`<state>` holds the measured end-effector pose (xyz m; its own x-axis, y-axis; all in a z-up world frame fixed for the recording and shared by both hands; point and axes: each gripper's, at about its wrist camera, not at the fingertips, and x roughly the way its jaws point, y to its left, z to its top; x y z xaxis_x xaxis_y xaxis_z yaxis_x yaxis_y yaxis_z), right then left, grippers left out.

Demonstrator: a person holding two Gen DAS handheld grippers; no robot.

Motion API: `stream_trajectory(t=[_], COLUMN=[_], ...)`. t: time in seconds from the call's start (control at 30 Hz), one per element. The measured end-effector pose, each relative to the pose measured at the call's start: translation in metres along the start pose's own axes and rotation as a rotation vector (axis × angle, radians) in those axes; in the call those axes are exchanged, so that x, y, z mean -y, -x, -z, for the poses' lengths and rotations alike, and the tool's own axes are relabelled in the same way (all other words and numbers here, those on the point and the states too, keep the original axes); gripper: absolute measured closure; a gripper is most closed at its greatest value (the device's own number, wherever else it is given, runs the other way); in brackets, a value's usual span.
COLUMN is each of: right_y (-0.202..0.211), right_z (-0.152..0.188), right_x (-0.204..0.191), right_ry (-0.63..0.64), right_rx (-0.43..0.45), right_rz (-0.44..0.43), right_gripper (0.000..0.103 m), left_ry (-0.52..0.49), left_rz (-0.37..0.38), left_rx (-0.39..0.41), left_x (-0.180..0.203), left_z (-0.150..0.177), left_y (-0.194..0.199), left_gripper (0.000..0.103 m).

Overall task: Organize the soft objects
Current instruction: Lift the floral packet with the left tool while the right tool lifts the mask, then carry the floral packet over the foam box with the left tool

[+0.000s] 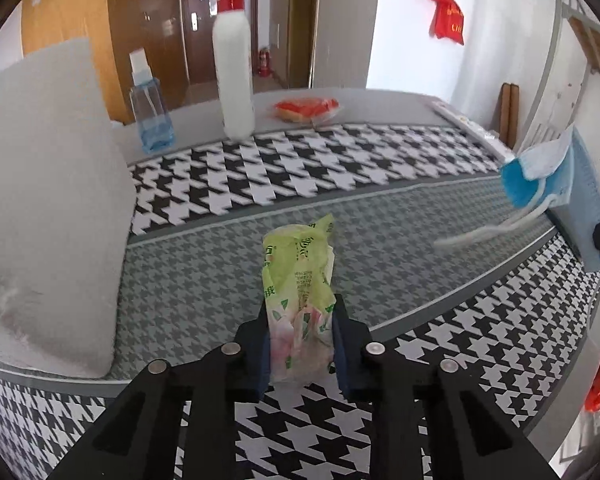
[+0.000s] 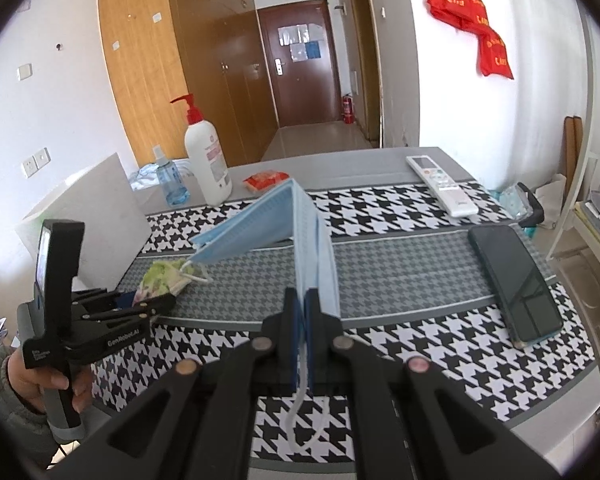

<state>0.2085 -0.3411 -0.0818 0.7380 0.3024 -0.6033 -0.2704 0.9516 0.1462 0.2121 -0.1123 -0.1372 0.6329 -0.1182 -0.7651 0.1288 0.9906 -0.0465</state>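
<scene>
Gripping a crumpled green tissue packet [image 1: 300, 300] between the fingers [image 1: 342, 344] of my left gripper [image 1: 300, 364], I am pinching its lower end so that the rest is sticking out ahead over the grey band of the houndstooth cloth [image 1: 380, 248] covering the table [image 1: 380, 102]. In the right wrist view the same packet [image 2: 162, 278] is showing at the tip of that gripper [image 2: 142, 300], with my left hand [image 2: 46, 380] wrapped around the handle below. My right gripper [image 2: 302, 344] is closed tightly on a light blue face mask [image 2: 300, 236], its fingers [image 2: 286, 320] nearly meeting on the thin folded edge; the mask is standing up from them like a tent, one ear loop dangling down toward the camera and another drooping near the packet. From the left wrist the mask [image 1: 556, 172] is appearing at the far right edge, blurred. A white foam block [image 1: 48, 200] is sitting at the left of the table. At the far edge a white pump bottle [image 2: 206, 160] with a red top is standing just beside a blue spray bottle [image 2: 172, 184], and a red packet [image 2: 266, 180] is lying near them. A white remote [image 2: 440, 184] and a dark phone [image 2: 516, 280] are lying on the right side, well apart from the mask.
</scene>
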Motion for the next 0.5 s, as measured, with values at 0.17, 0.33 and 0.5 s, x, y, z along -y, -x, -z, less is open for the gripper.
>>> stream_trajectory(t=[0.17, 0.33, 0.5], right_y=[0.003, 0.005, 0.010], right_z=[-0.001, -0.003, -0.006], right_x=[-0.006, -0.013, -0.021], right_ry=[0.012, 0.023, 0.035], right_rx=[0.008, 0.019, 0.038], right_rz=[-0.003, -0.010, -0.014], right_gripper=[0.098, 0.098, 0.098], left_ry=[-0.001, -0.004, -0.013], left_rz=[0.004, 0.016, 0.011], left_rx=[0.043, 0.077, 0.122], left_x=[-0.006, -0.010, -0.009], left_z=[-0.002, -0.006, -0.008], left_y=[0.018, 0.035, 0.053], left_gripper=[0.077, 0.077, 0.077])
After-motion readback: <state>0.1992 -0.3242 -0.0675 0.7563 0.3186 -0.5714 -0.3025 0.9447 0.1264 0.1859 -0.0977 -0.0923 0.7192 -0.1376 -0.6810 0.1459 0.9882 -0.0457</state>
